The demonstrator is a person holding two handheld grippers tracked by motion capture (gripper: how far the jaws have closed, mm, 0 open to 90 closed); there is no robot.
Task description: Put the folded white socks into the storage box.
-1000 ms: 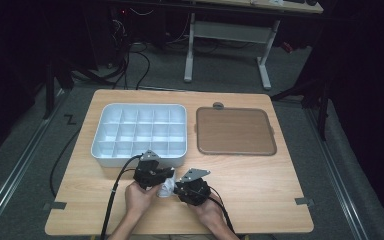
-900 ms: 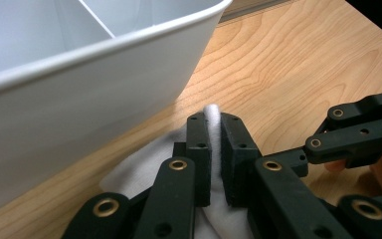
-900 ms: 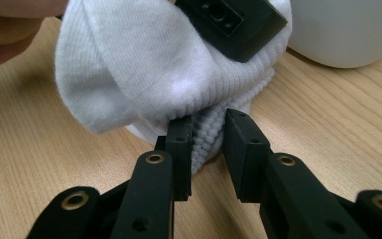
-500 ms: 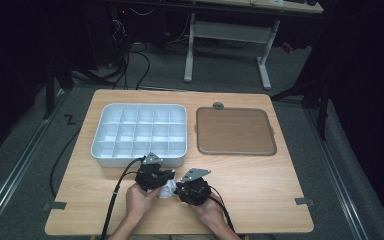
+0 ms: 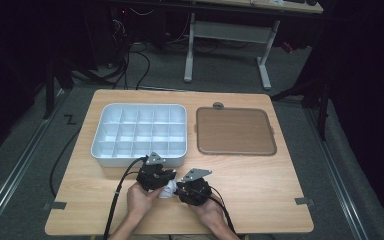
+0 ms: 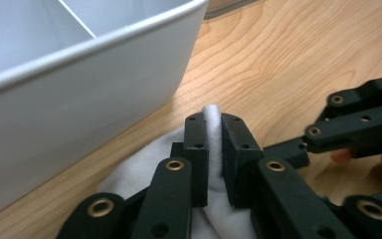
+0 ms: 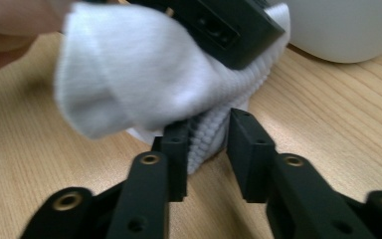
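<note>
Near front edge of the wooden worktop [image 5: 260,185], both hands meet over a small white cloth [image 5: 167,190]. Left tool [image 6: 214,149] is clenched on a fold of the cloth: in the left gripper view the white fabric is pinched between the two black jaws, a narrow ridge of it poking up past the tips, the rest bunched beneath the linkage. Right tool [image 7: 206,149] has its jaws set either side of a ribbed edge of the same cloth [image 7: 129,79]; the fabric touches the left-hand jaw, a gap shows on the other side, so jaws stand apart, not pressed home. Cloth lifts off the worktop in the right gripper view, draped under the body of the left tool. Person's left hand [image 5: 139,197] and right hand [image 5: 211,212] enter from the bottom of the high view, cables trailing back. Just behind the tools sits a white compartment tray [image 5: 105,137], its outer wall close beside the left tool. Right of it, apart, a brown flat tray [image 5: 235,131] lies on the worktop.
</note>
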